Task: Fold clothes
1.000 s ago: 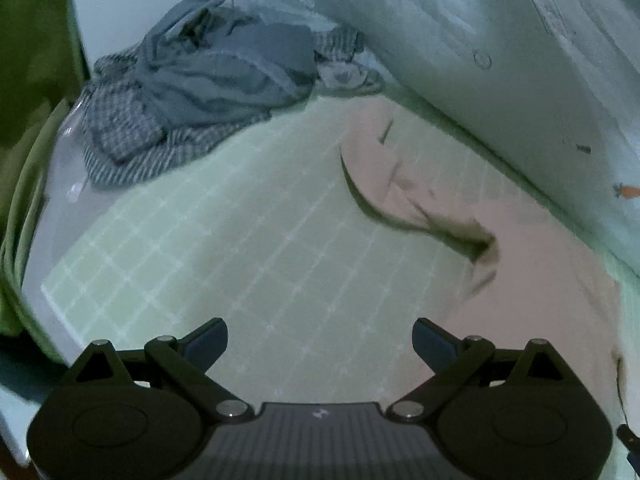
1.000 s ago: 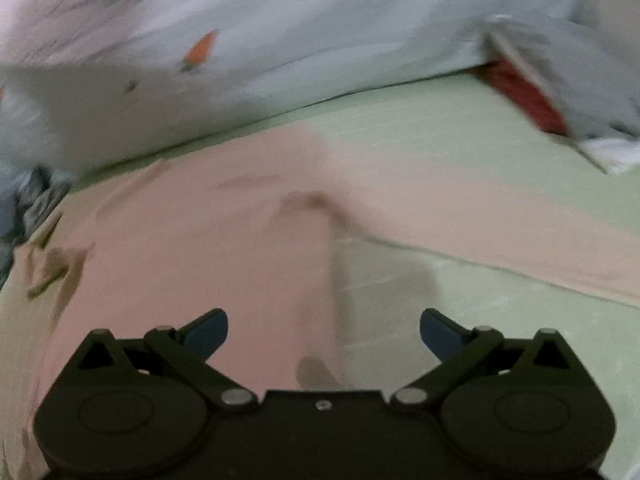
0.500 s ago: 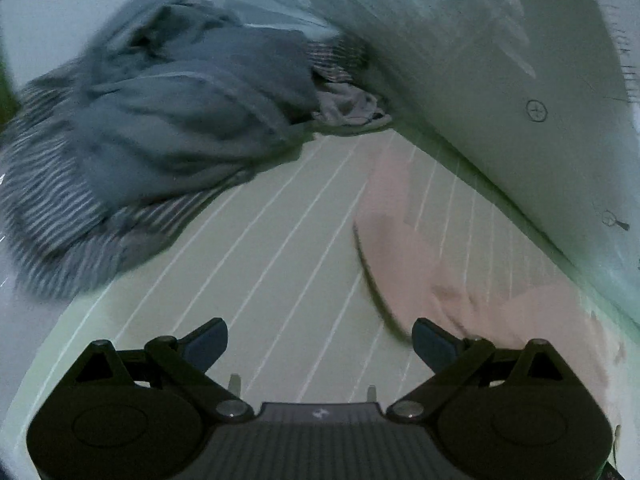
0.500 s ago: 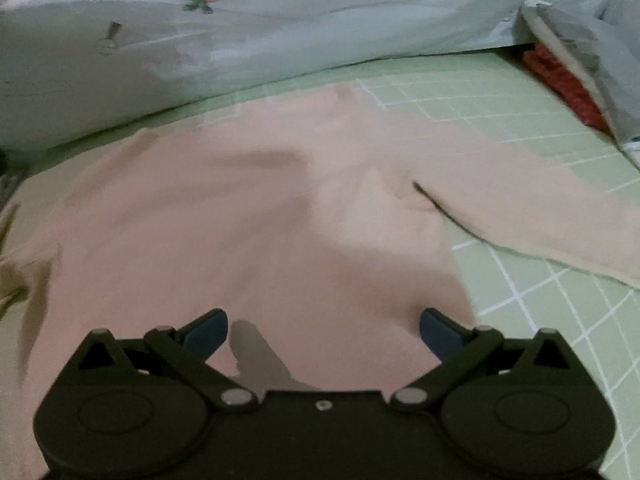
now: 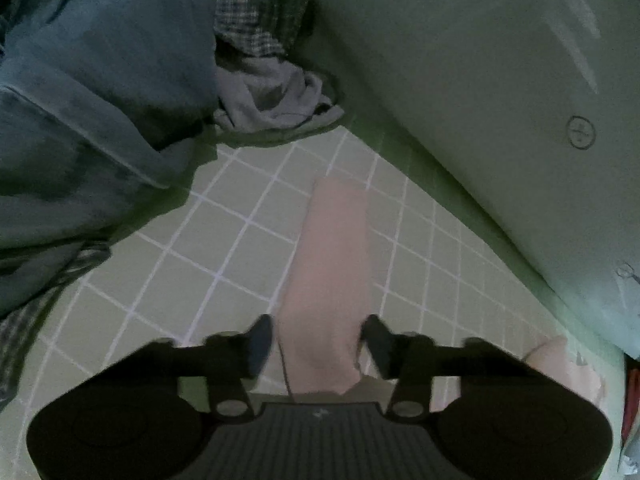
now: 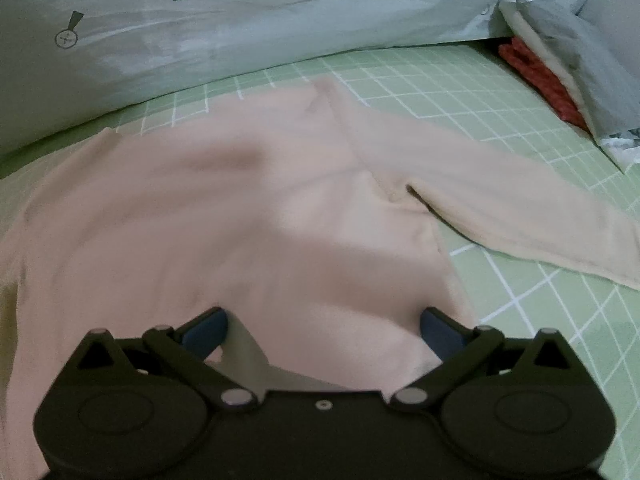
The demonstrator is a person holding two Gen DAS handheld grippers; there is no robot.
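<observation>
A pale pink long-sleeved top [image 6: 248,208] lies spread on the green checked bed sheet [image 6: 440,92], one sleeve [image 6: 500,200] stretched out to the right. My right gripper [image 6: 324,332] is open, low over the body of the top near its lower right edge. In the left wrist view the other pink sleeve [image 5: 336,248] runs straight away from me across the sheet [image 5: 224,248]. My left gripper [image 5: 318,342] straddles this sleeve, its jaws about half closed. The fingertips [image 5: 260,340] sit just beside the sleeve's edges, and the cloth still lies flat.
A heap of blue-grey clothes [image 5: 92,112] and a checked garment [image 5: 256,28] lie left of the left sleeve. A pale quilt with a carrot print [image 6: 240,28] borders the far side. Red fabric [image 6: 536,72] under a grey cover [image 6: 592,64] sits at the right.
My left gripper has moved forward and down over the sleeve, and its jaws have narrowed from wide open. My right gripper has moved in closer over the body of the top.
</observation>
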